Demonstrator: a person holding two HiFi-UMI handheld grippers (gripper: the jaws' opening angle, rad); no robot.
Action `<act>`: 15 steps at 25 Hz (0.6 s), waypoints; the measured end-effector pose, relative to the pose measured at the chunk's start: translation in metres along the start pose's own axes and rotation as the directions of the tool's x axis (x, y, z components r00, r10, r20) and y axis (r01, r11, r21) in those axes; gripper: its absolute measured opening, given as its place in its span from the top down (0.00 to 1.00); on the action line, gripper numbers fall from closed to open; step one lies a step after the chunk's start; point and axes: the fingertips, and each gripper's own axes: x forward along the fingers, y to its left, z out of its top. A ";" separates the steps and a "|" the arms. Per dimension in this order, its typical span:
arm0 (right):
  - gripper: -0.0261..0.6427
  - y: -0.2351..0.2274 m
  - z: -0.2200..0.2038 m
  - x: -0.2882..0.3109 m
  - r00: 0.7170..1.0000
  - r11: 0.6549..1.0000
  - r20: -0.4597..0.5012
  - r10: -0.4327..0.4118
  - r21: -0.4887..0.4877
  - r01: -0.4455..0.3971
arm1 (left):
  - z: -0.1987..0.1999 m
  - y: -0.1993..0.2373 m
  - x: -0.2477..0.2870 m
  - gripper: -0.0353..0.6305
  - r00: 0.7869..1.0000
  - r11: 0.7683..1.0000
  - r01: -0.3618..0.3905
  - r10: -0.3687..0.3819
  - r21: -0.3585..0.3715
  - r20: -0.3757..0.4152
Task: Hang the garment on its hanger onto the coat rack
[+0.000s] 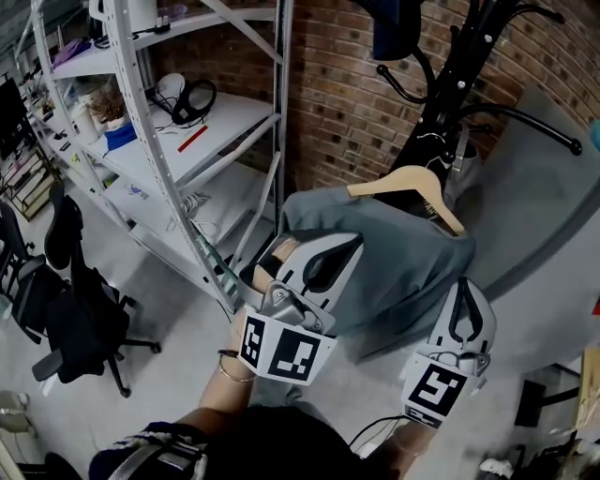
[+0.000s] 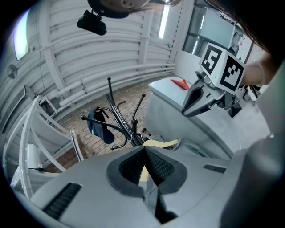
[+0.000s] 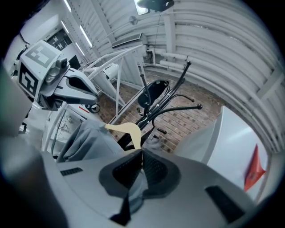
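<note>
Coat rack (image 1: 459, 75) by the brick wall (image 1: 337, 94); our left gripper (image 2: 144, 149) and right gripper (image 3: 141, 153) jaws clench hanger (image 1: 408, 180) and garment (image 1: 403, 253); we fear cloth slipping, tilting it

White metal shelving unit (image 1: 141, 122) is standing at upper left. Black headphones (image 1: 194, 97) are lying on its middle shelf, with a red strip (image 1: 192, 139) lying just in front of them. A blue box (image 1: 120, 137) is sitting further left on the same shelf. White cables (image 1: 192, 202) are lying on the shelf below. Black office chair (image 1: 80, 314) is standing on the floor left of the shelving. Brick wall (image 1: 342, 103) is running behind and right of the shelving. Navy cap (image 1: 392, 28) is hanging high, right of the shelving. Pale grey panel (image 1: 544, 197) is showing far right of the shelving.
</note>
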 end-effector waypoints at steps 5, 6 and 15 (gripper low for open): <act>0.93 0.000 0.000 0.001 1.000 1.000 -0.001 0.002 -0.003 -0.003 | -0.001 -0.001 0.002 0.94 1.000 1.000 0.012 -0.012 -0.010 -0.013; 0.93 0.001 0.001 0.001 1.000 1.000 0.000 0.003 -0.003 -0.003 | -0.001 -0.001 0.002 0.94 1.000 1.000 0.014 -0.014 -0.011 -0.015; 0.93 0.006 0.003 0.012 1.000 1.000 -0.012 0.010 -0.012 -0.010 | -0.013 0.003 0.008 0.94 0.999 0.999 0.029 -0.029 -0.020 -0.036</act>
